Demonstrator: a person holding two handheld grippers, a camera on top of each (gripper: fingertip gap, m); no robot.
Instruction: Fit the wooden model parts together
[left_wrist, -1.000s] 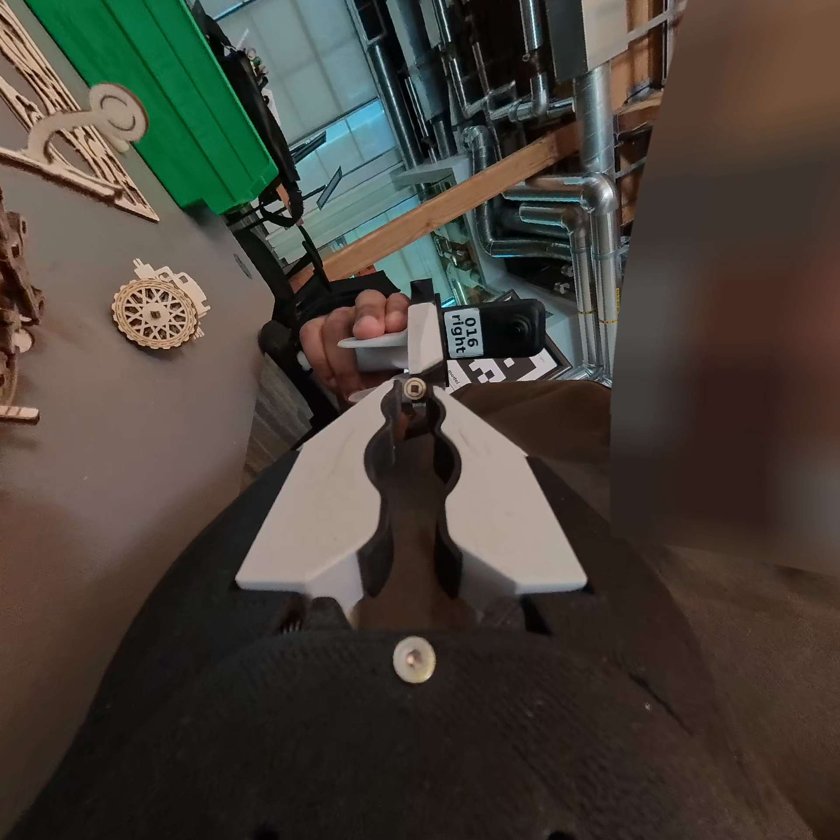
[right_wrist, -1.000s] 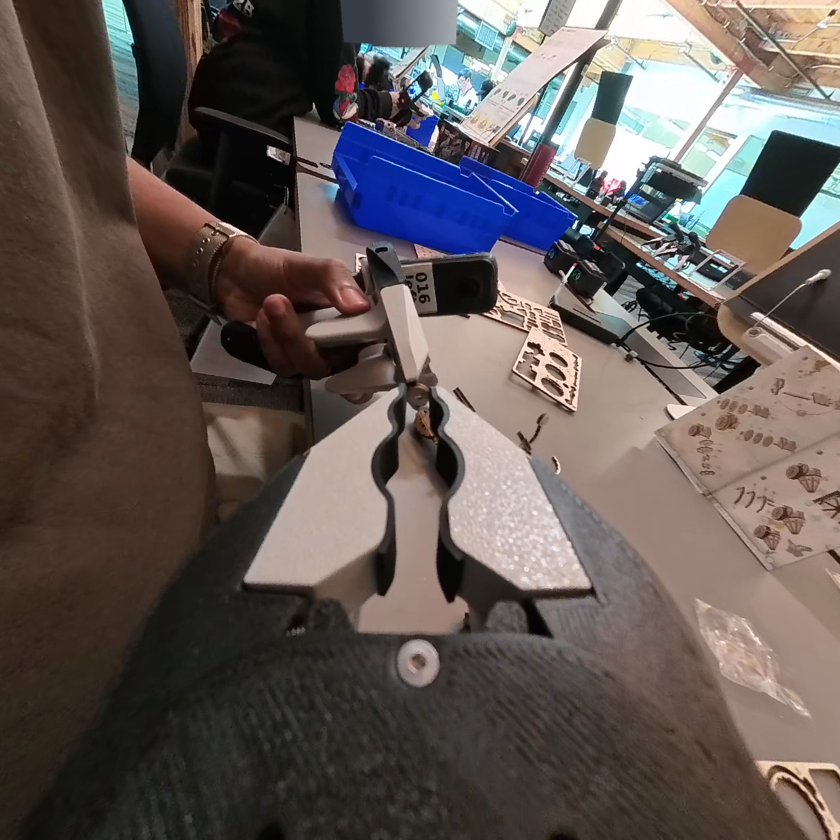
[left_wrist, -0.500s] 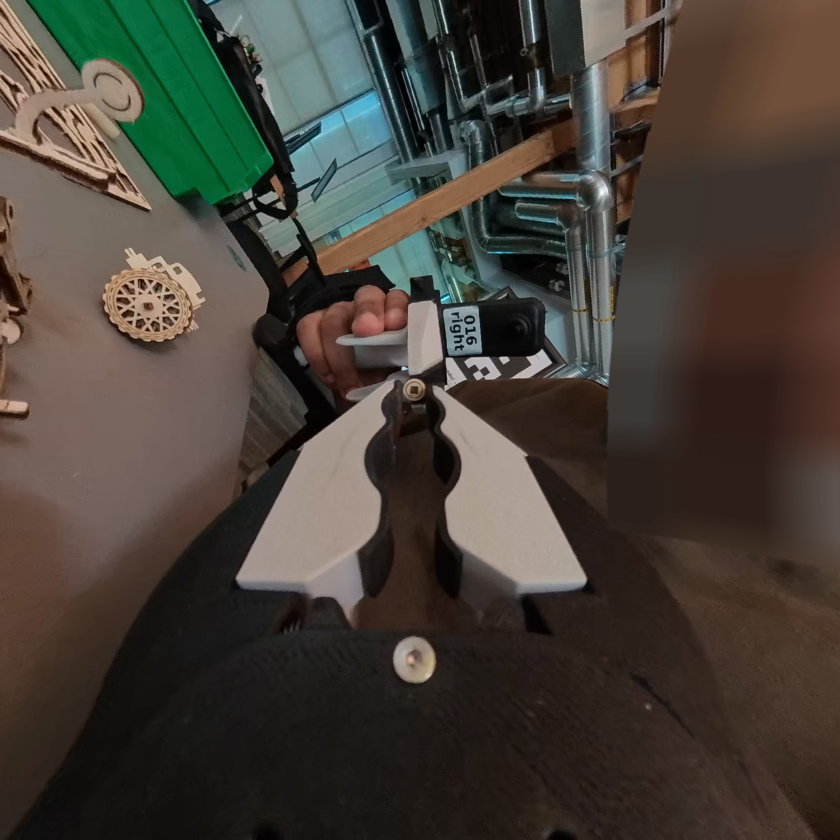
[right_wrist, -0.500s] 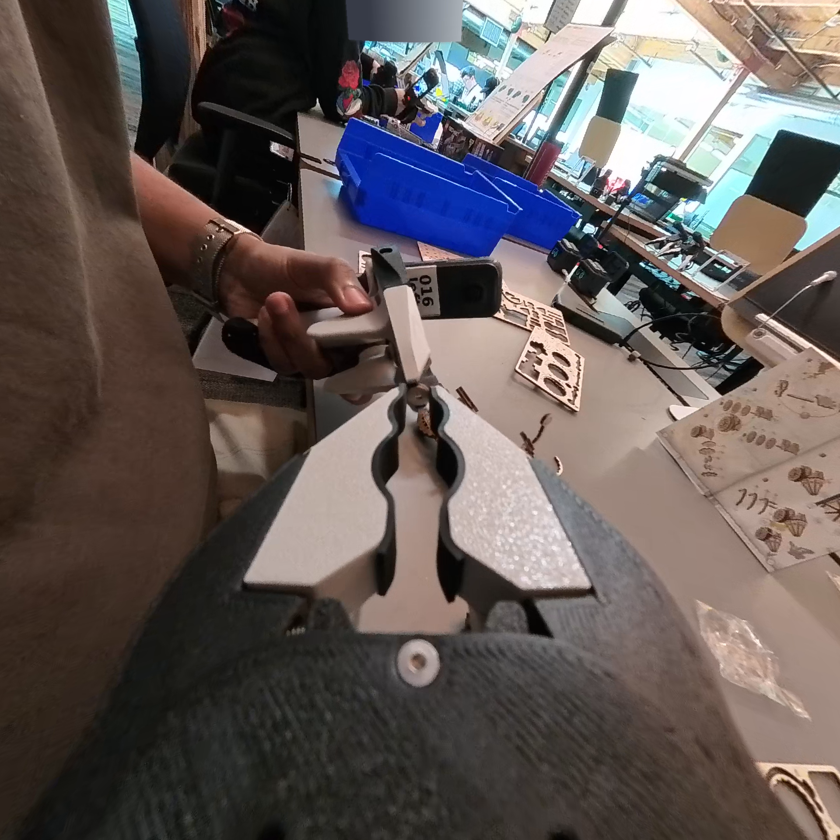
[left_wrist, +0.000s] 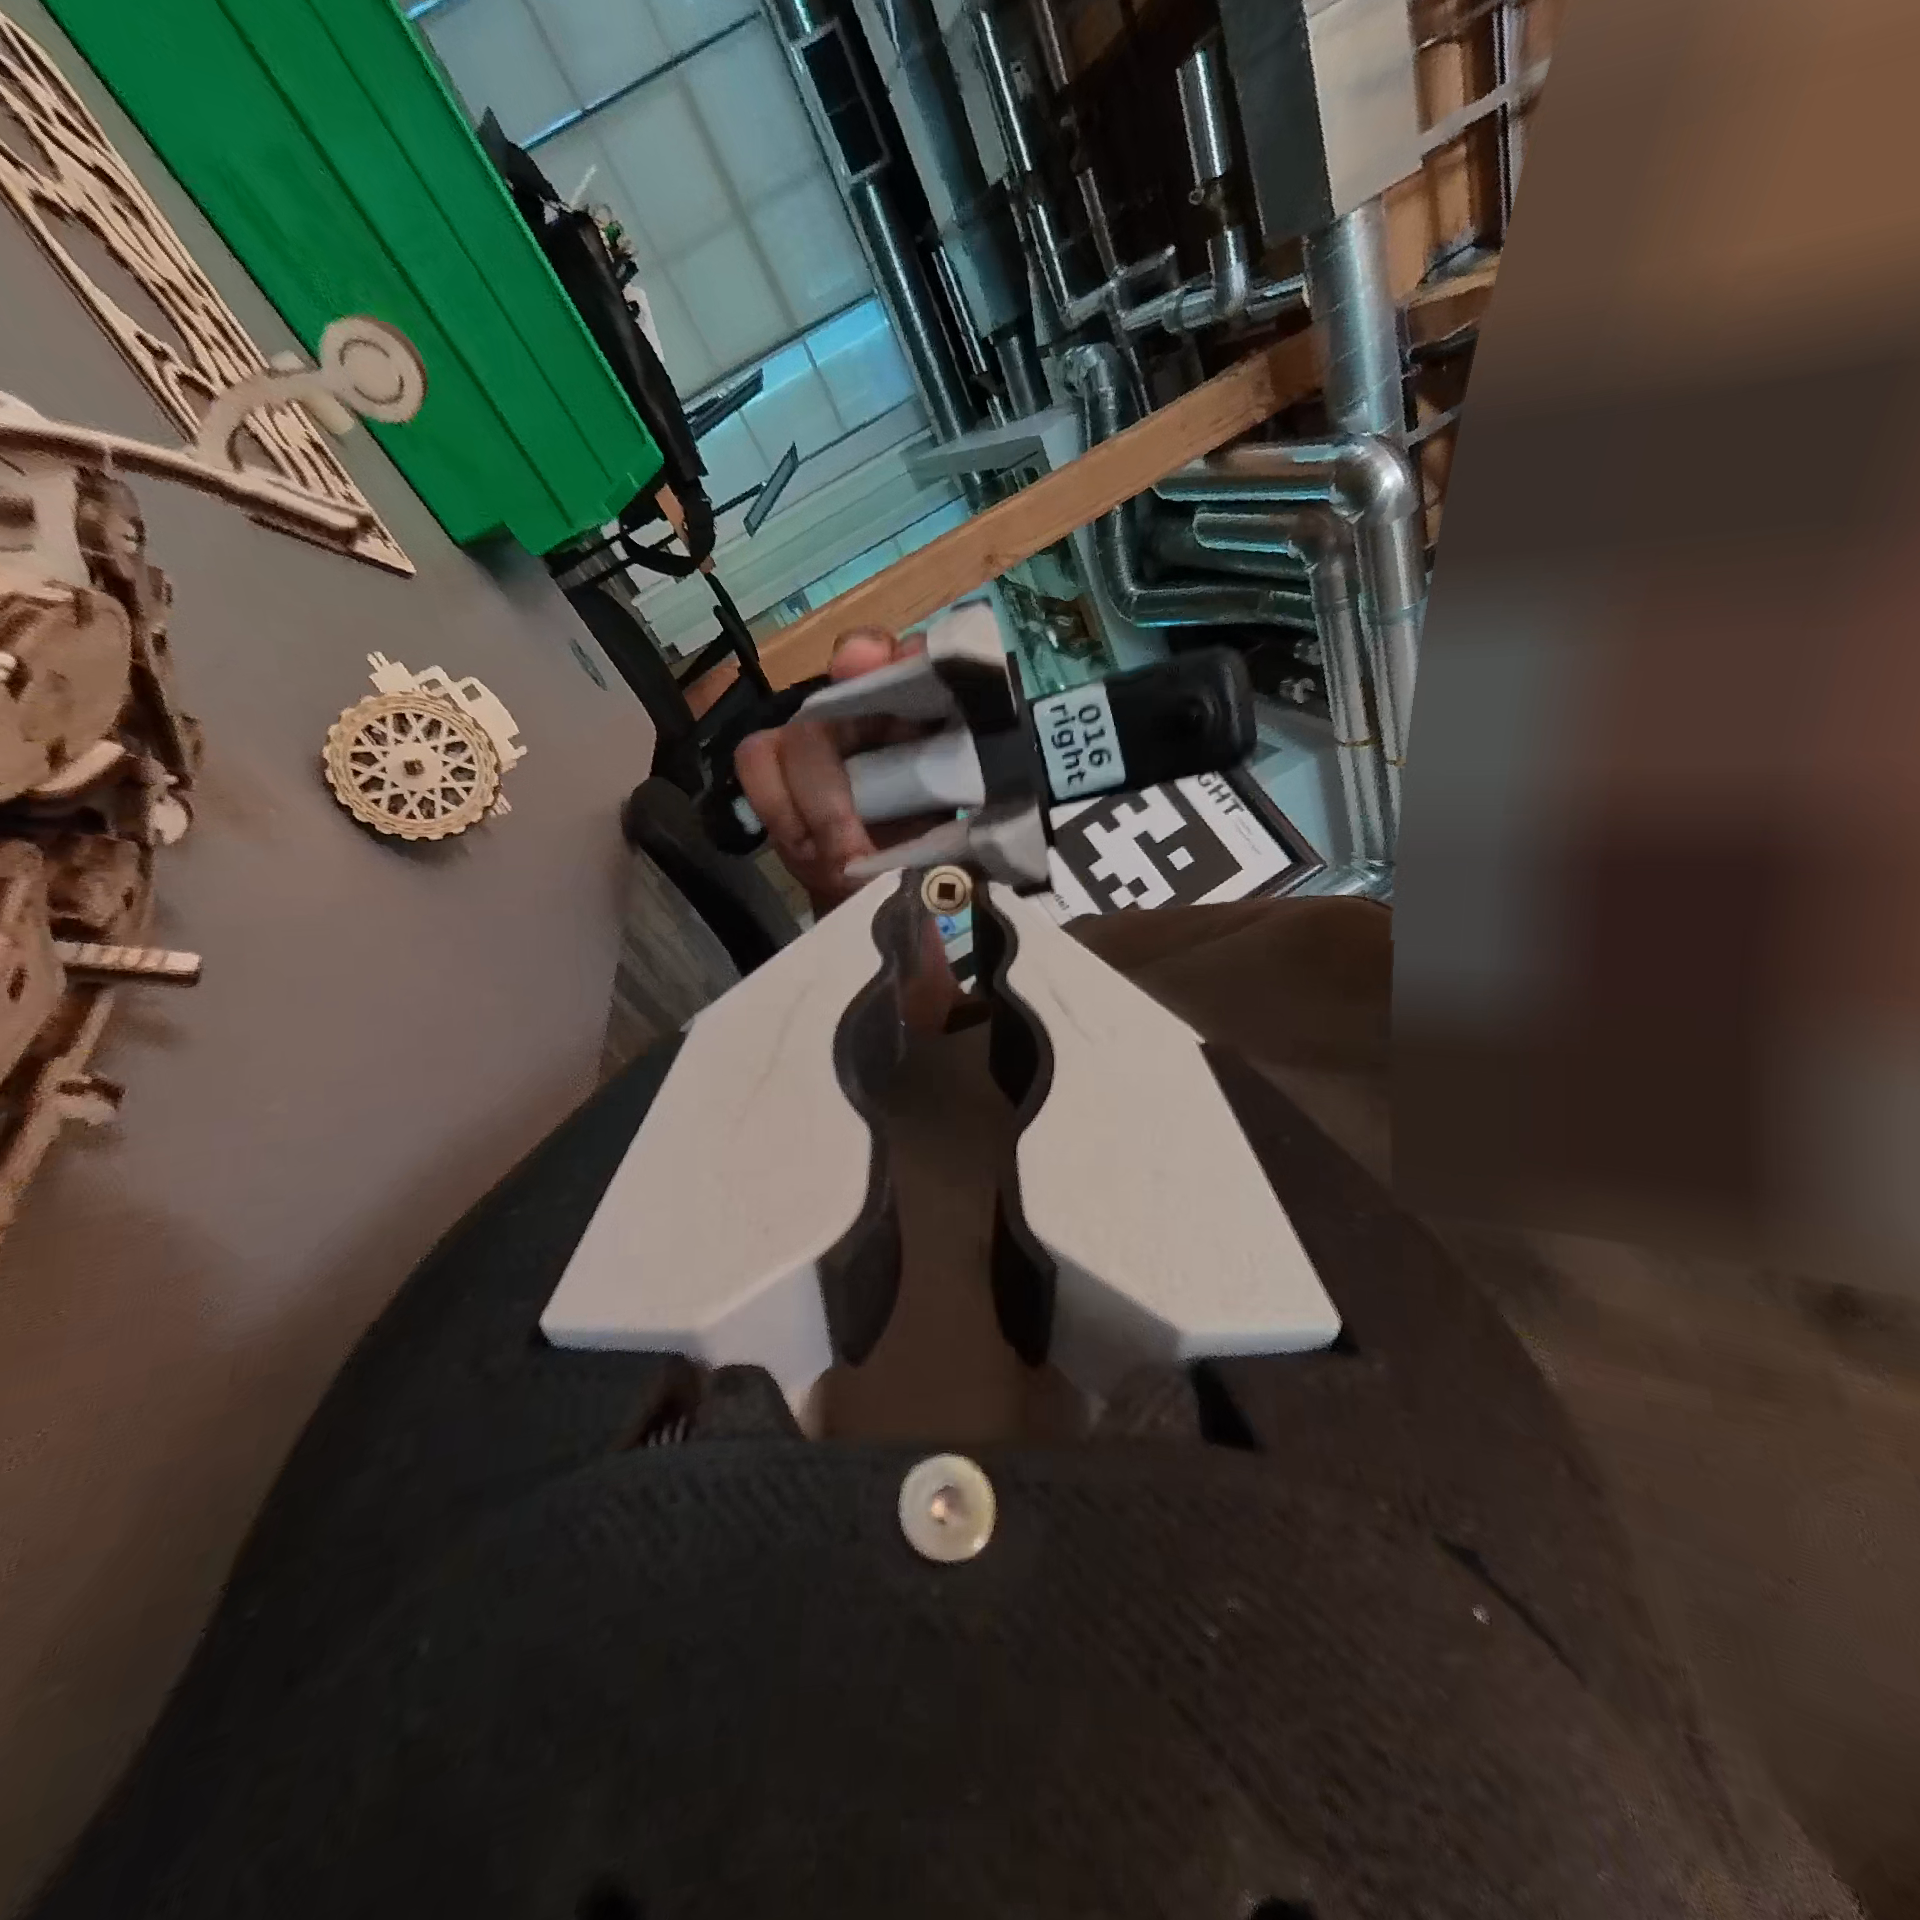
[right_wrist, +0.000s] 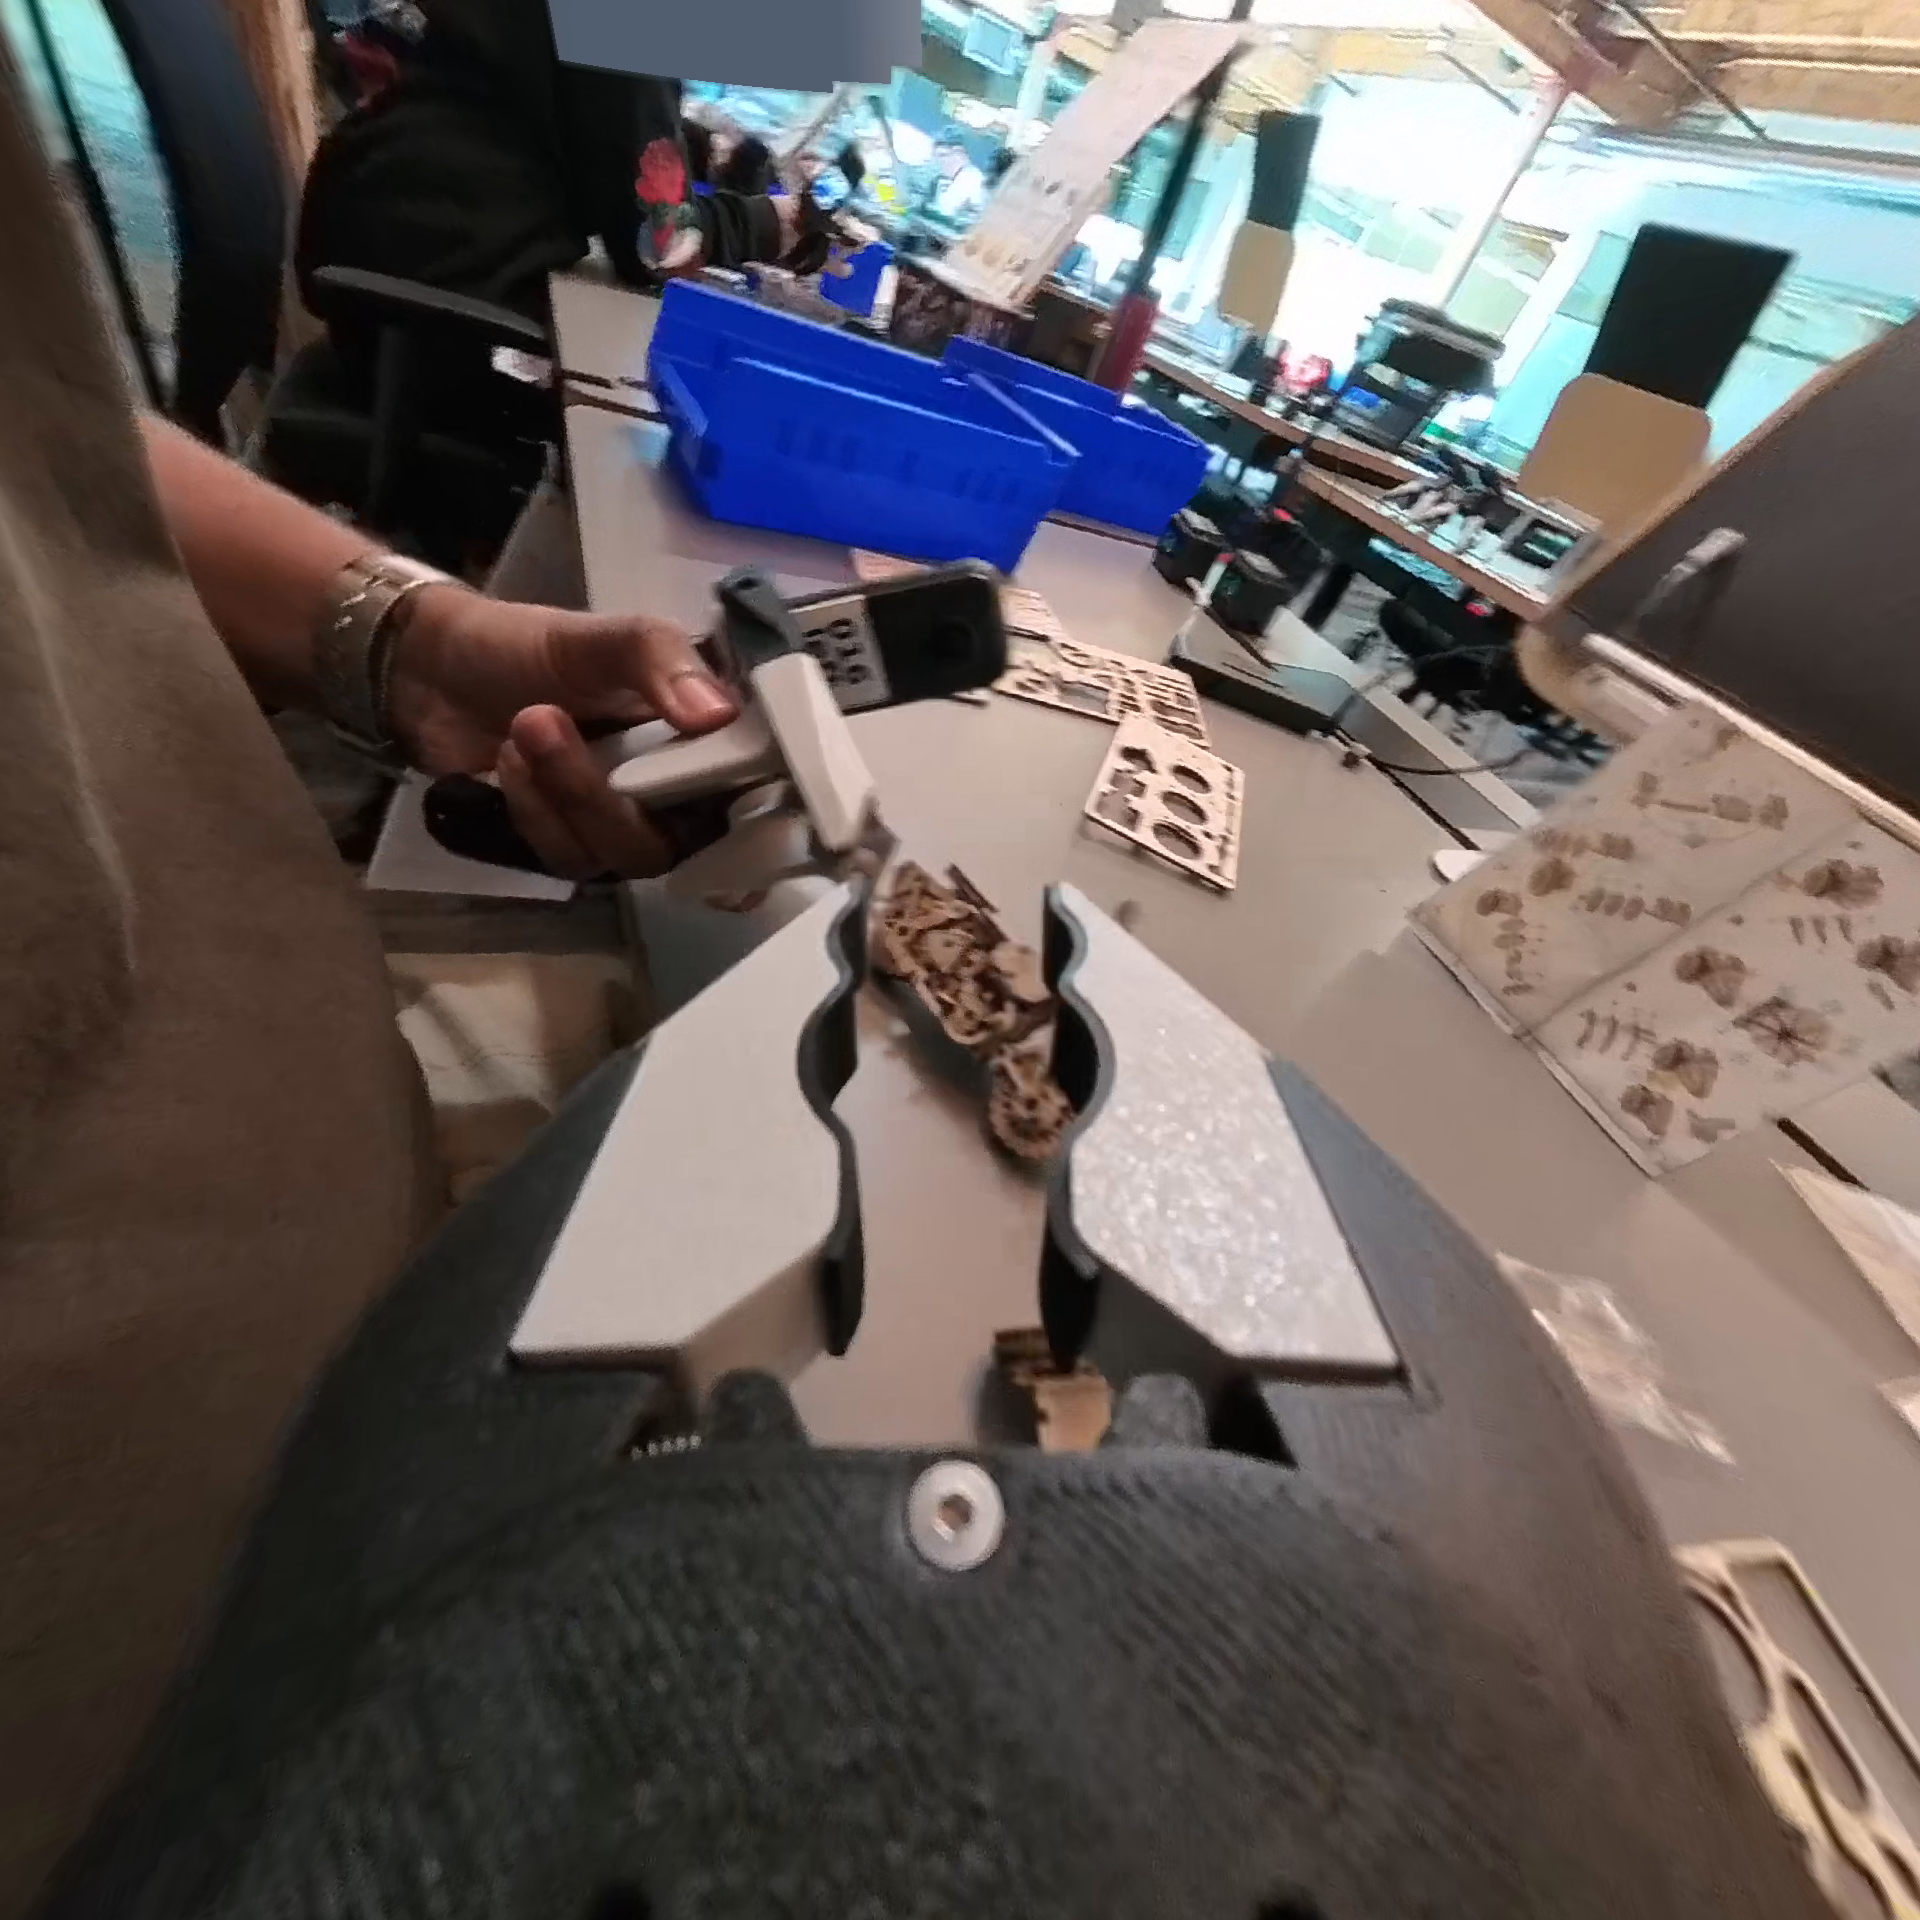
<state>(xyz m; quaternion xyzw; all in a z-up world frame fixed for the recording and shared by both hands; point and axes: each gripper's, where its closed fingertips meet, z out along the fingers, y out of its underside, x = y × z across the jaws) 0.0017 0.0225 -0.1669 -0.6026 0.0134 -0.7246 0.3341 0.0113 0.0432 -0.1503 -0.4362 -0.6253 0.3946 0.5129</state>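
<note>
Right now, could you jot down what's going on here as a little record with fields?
Left hand-held gripper: shut on a small round wooden part with a square hole
Right hand-held gripper: open, nothing held
Wooden model: lies on the grey table, seen between the right fingers
Spoked wooden wheel: on the table, apart
Cut-out sheet: flat, farther back
Blue bins: far end
Green bin: table edge

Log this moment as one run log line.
left gripper: shut on small wooden part | right gripper: open, empty | wooden model: on grey table
</note>
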